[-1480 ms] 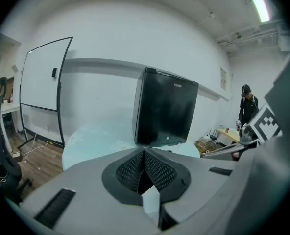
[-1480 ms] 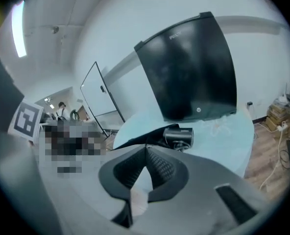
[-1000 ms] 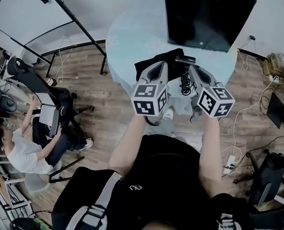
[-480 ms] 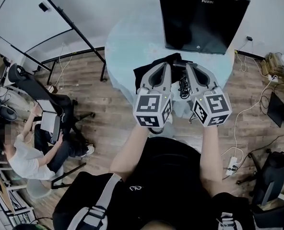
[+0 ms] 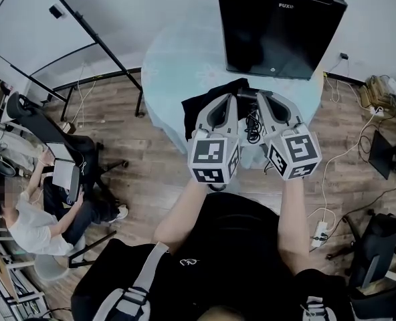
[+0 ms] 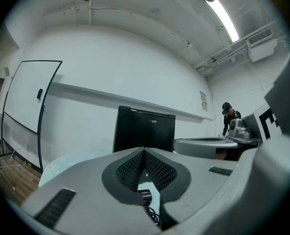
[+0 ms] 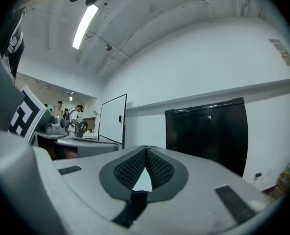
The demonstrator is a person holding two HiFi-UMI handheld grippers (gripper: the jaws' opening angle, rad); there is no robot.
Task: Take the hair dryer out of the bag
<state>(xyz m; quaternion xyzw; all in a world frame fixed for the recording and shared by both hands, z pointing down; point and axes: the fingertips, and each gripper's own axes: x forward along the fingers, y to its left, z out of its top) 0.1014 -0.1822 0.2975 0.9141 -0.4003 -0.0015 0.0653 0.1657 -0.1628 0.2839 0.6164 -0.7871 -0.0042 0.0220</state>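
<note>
Two tools, left gripper (image 5: pixel 229 101) and right gripper (image 5: pixel 263 99), jaws together on nothing, level over the black bag (image 5: pixel 205 104) on the round table (image 5: pixel 174 59). Hair dryer cord (image 5: pixel 254 122) coils beside the bag (dryer body unclear, likely at bag mouth). Risk: pinching cord alone drags bag off the edge

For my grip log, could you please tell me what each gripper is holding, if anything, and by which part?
Nothing: the left gripper and right gripper are both shut empty, above the bag and hair dryer.
</note>
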